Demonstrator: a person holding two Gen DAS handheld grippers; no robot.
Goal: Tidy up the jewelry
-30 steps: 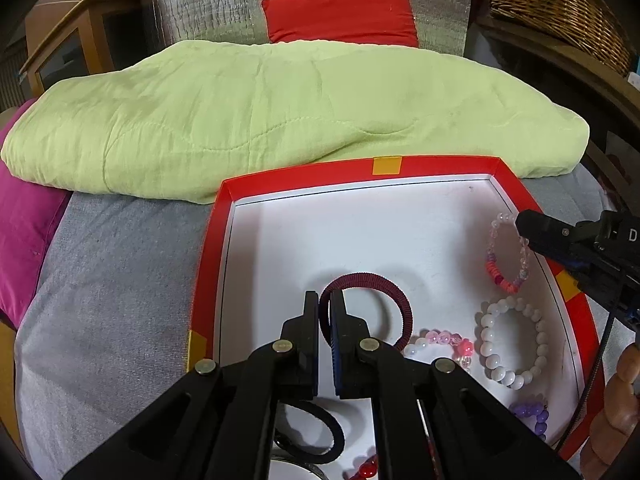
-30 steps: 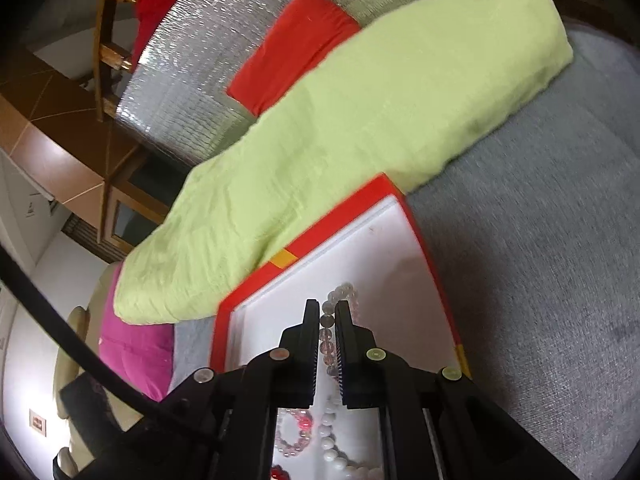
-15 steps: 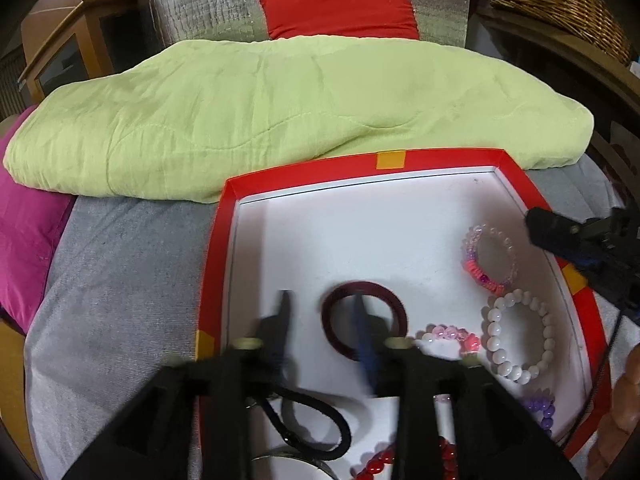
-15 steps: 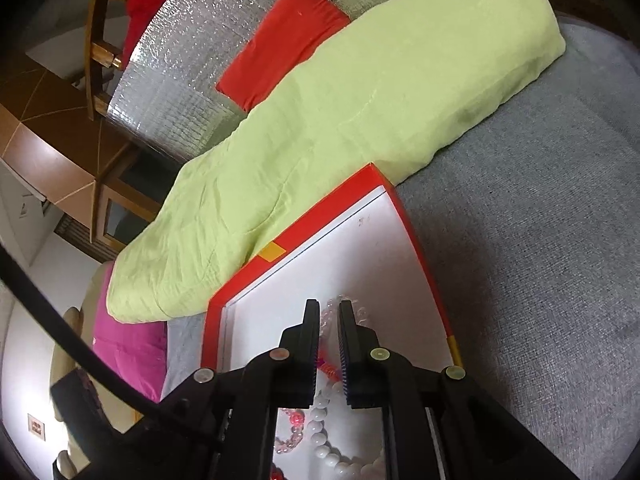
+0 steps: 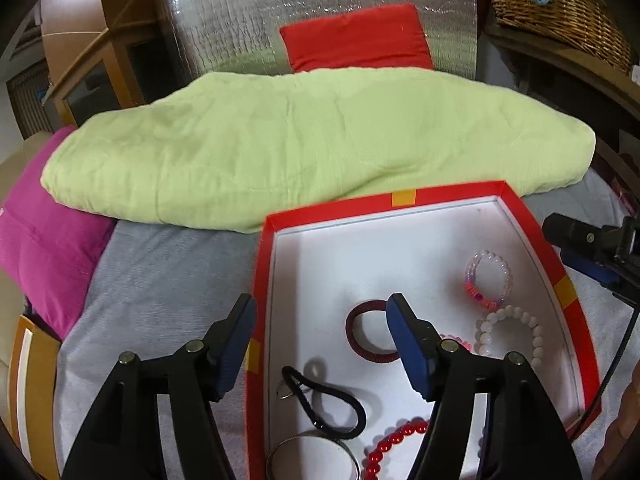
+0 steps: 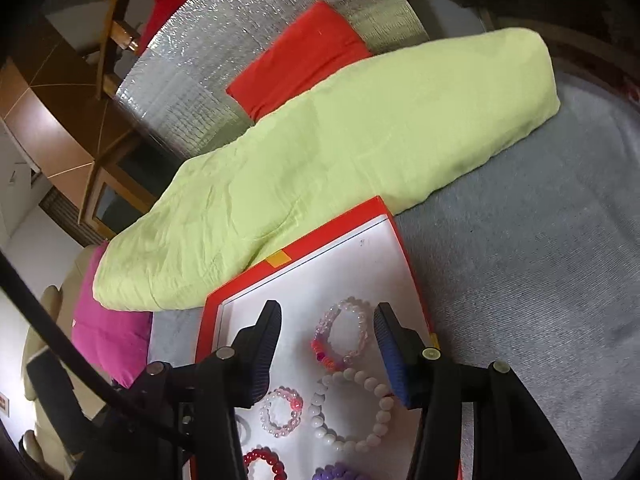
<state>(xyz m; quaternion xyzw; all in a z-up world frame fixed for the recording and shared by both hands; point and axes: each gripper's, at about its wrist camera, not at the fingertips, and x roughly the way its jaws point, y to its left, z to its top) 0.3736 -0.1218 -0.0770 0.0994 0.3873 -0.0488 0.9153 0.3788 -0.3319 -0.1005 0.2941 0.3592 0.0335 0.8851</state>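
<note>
A red-rimmed box (image 5: 448,196) with a white floor lies on grey bedding. A maroon hair band (image 5: 362,338), a black hair tie (image 5: 328,404), a clear-and-pink bead bracelet (image 5: 490,280), a white bead bracelet (image 5: 510,332), red beads (image 5: 394,440) and a metal bangle (image 5: 308,454) lie in it. My left gripper (image 5: 322,320) hovers above the maroon band, jaws opening, nothing between them. My right gripper (image 6: 326,322) hangs over the clear-and-pink bracelet (image 6: 342,334), jaws opening and empty. The white bracelet (image 6: 354,412) and a small pink bracelet (image 6: 280,412) lie below it.
A light green quilt (image 5: 312,148) lies behind the box. A magenta cushion (image 5: 44,240) sits at the left, a red cushion (image 5: 356,38) against a silver padded panel behind. A wicker basket (image 5: 560,4) stands at the upper right. Grey bedding (image 6: 540,280) stretches right of the box.
Both grippers went from shut to open and rose. The left one let go of the maroon hair band, the right one let go of the clear-and-pink bracelet; both pieces now lie flat in the box.
</note>
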